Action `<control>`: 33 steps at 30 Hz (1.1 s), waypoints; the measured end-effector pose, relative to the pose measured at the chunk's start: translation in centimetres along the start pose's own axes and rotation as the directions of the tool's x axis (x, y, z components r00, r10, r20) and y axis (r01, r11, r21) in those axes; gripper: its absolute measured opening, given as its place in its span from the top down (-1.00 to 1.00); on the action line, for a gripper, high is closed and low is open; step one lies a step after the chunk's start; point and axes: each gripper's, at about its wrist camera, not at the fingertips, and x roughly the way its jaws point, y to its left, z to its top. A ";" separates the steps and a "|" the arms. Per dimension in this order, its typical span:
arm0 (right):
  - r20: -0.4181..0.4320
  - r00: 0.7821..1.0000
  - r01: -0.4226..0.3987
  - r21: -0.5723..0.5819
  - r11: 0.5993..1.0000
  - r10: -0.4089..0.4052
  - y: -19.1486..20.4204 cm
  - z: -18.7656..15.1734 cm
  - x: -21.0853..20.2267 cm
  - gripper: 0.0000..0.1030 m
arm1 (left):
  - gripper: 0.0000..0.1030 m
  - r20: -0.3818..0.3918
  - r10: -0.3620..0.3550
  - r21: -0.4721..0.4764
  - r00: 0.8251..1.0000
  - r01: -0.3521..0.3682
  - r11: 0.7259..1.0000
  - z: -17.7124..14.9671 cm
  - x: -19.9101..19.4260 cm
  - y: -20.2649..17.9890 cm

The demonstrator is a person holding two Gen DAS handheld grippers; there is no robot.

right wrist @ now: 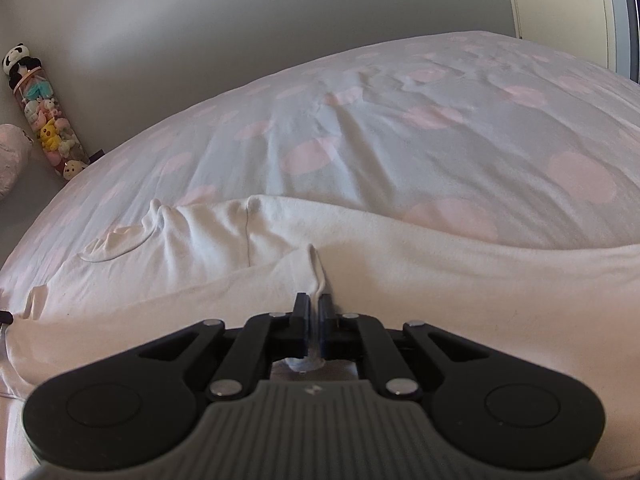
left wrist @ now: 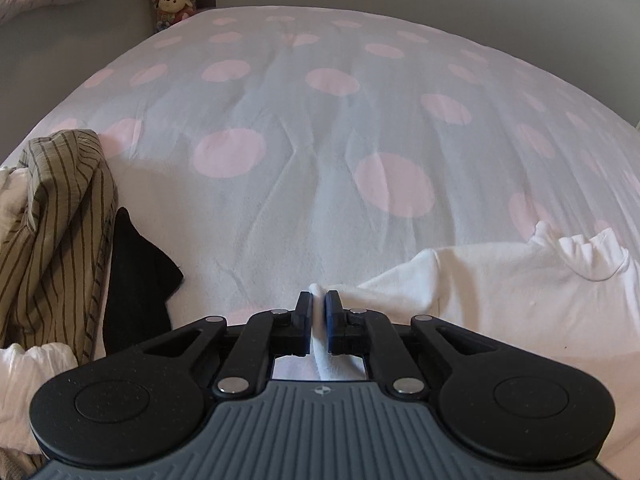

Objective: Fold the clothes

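Only the left wrist view shows a striped shirt (left wrist: 60, 232) piled beside black cloth (left wrist: 140, 280). Both the left gripper (left wrist: 319, 300) and right gripper (right wrist: 314, 304) pinch soft folds of the white garment (right wrist: 400, 248), seemingly a T-shirt.

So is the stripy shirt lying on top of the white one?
No, the stripy shirt sits in a pile at the left, apart from the white shirt on the right.
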 end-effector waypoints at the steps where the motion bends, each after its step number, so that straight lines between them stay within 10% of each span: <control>1: -0.002 1.000 -0.002 0.013 1.000 0.002 -0.1 0.0 0.0 0.87 | 0.71 0.005 0.006 -0.001 1.000 -0.006 1.000 -0.2 -0.3 0.2; 8: 0.019 1.000 -0.027 0.159 0.987 0.025 -1.7 0.5 -1.1 0.44 | 0.13 0.010 -0.098 -0.062 0.995 0.099 0.993 -3.0 -4.2 1.8; 17: -0.033 0.989 -0.127 0.280 0.951 0.142 -3.2 -0.6 -2.1 0.40 | 0.07 -0.044 -0.236 -0.112 0.971 0.230 0.967 -8.1 -5.8 1.7; 22: -0.036 0.981 -0.169 0.303 0.938 0.188 -2.9 -0.9 -2.0 0.67 | 0.73 -0.045 -0.235 -0.125 0.971 0.228 0.965 -9.8 -5.7 1.4; 33: -0.078 0.991 -0.090 0.233 0.968 0.111 -2.8 -0.9 -1.1 0.77 | 0.81 -0.102 -0.133 -0.135 0.986 0.119 0.984 -9.6 -5.3 2.2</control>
